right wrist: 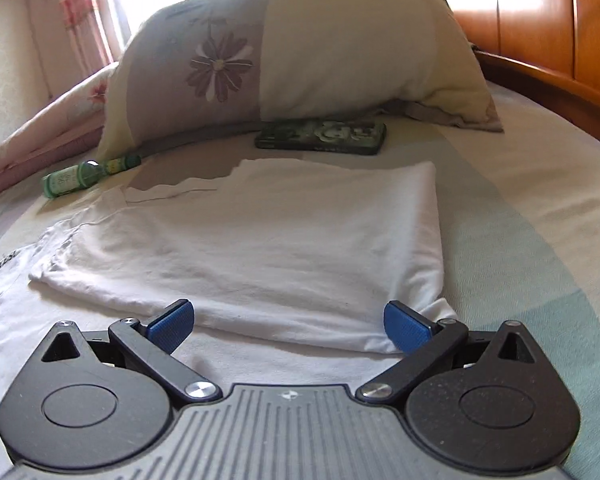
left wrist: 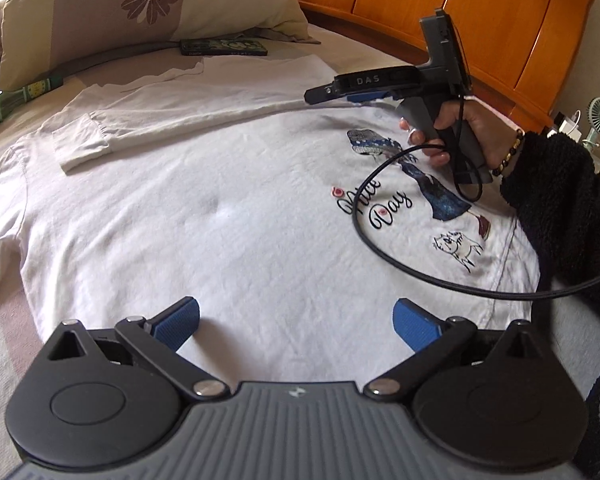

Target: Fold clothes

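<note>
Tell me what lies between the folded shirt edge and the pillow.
In the right wrist view, a phone lies on the sheet between the shirt and the pillow.

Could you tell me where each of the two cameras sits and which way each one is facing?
Left wrist: sits on the left gripper, jaws open, looking across the white shirt towards the headboard; the person's hand holding the right gripper shows.
Right wrist: sits on the right gripper, jaws open, looking over the shirt's folded part towards the pillow; no hand shows.
Shared: shirt, pillow, phone, green bottle.
</note>
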### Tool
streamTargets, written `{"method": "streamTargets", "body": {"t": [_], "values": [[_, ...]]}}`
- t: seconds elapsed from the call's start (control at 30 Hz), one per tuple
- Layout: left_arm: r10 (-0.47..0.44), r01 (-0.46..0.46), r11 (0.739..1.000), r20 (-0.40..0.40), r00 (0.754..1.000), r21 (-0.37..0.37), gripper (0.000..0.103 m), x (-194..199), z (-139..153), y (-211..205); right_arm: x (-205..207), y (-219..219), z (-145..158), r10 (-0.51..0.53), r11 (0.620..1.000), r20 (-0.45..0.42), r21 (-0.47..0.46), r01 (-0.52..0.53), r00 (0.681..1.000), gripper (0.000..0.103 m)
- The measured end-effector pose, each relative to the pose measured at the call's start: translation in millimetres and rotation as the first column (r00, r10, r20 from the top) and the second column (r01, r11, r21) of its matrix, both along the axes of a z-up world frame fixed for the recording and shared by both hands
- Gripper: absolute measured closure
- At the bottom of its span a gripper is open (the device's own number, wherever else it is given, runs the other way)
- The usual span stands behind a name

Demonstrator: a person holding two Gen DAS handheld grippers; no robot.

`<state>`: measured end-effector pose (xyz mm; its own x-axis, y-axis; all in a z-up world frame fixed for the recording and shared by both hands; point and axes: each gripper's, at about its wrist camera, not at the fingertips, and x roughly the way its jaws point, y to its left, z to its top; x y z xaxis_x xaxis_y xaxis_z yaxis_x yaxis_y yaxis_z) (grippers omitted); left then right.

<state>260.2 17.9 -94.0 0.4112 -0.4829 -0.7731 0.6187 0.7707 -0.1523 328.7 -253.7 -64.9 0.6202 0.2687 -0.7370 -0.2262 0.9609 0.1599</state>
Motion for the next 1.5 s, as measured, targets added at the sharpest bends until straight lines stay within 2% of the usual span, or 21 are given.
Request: {"method": "streamTargets", "body": {"t": [0.1,0.2,0.33,0.4,0.47,0.53,0.63,0.7,0.77,0.83,0.93,1.0,1.13,1.23,1.3,1.4,1.5], "values": [[0.009,-0.009,0.998,0.009,1.000,0.060,0.001,-8.6,17.9,3.9,-0.7,0.0,0.0,0.001,1.000,0.001,0.002,-0.001,1.000,0.000],[0.024,-0.031,0.994,0.064,0.998,0.103,0.001,1.3,39.8,0.7,-1.4,0.0,0.0,0.002,1.000,0.002,0.003,-0.002,1.000,0.000],[0.064,-0.096,0.981,0.187,0.980,0.169,0.001,59.4,63.4,-29.6,-2.4,0.0,0.0,0.003,1.000,0.003,0.005,-0.003,1.000,0.000],[0.081,-0.122,0.978,0.233,0.969,0.168,0.001,98.9,65.8,-47.4,-2.9,0.0,0.0,0.004,1.000,0.003,0.007,-0.004,1.000,0.000],[0.121,-0.159,0.979,0.255,0.959,0.131,0.001,142.1,59.3,-62.9,-3.3,0.0,0.0,0.004,1.000,0.004,0.008,-0.004,1.000,0.000],[0.204,-0.222,0.973,0.217,0.955,0.062,0.001,184.9,41.9,-72.2,-3.8,0.0,0.0,0.005,1.000,0.004,0.009,-0.005,1.000,0.000],[0.336,-0.339,0.941,0.149,0.930,-0.008,0.001,230.2,7.1,-75.3,-4.5,0.0,0.0,0.006,1.000,0.005,0.010,-0.006,1.000,0.000],[0.418,-0.420,0.907,0.109,0.902,-0.010,0.003,243.6,-15.8,-69.0,-5.0,0.0,0.0,0.006,1.000,0.006,0.011,-0.006,1.000,0.000],[0.480,-0.480,0.877,0.083,0.873,-0.020,0.003,239.2,-30.5,-57.6,-5.5,0.0,0.0,0.007,1.000,0.006,0.013,-0.007,1.000,0.000],[0.497,-0.497,0.867,0.090,0.863,-0.032,0.002,222.2,-36.6,-48.4,-6.0,0.0,0.0,0.007,1.000,0.007,0.014,-0.007,1.000,0.000],[0.467,-0.467,0.884,0.112,0.877,-0.025,0.002,195.2,-37.2,-43.8,-6.7,0.0,0.0,0.008,1.000,0.008,0.015,-0.008,1.000,0.000],[0.440,-0.444,0.896,0.113,0.891,0.013,0.002,187.0,-31.6,-47.2,-7.1,0.0,0.0,0.009,1.000,0.008,0.016,-0.009,1.000,0.000],[0.451,-0.454,0.889,0.058,0.891,0.054,0.002,195.2,-15.3,-50.1,-8.1,0.1,0.0,0.010,1.000,0.009,0.019,-0.010,1.000,0.000],[0.446,-0.446,0.895,0.008,0.895,-0.005,0.002,204.7,4.0,-54.0,-8.8,0.1,0.0,0.011,1.000,0.010,0.020,-0.011,1.000,0.000],[0.418,-0.418,0.907,-0.014,0.908,-0.044,0.002,213.2,18.6,-66.5,-9.3,0.1,0.0,0.011,1.000,0.011,0.021,-0.012,1.000,0.000],[0.313,-0.319,0.939,-0.071,0.947,-0.128,0.002,232.2,39.3,-105.3,-10.0,0.1,0.0,0.012,1.000,0.012,0.023,-0.012,1.000,0.000],[0.169,-0.207,0.950,-0.172,0.970,-0.234,0.002,252.2,47.2,-153.0,-10.7,0.1,0.0,0.013,1.000,0.013,0.025,-0.013,1.000,0.000]]}}
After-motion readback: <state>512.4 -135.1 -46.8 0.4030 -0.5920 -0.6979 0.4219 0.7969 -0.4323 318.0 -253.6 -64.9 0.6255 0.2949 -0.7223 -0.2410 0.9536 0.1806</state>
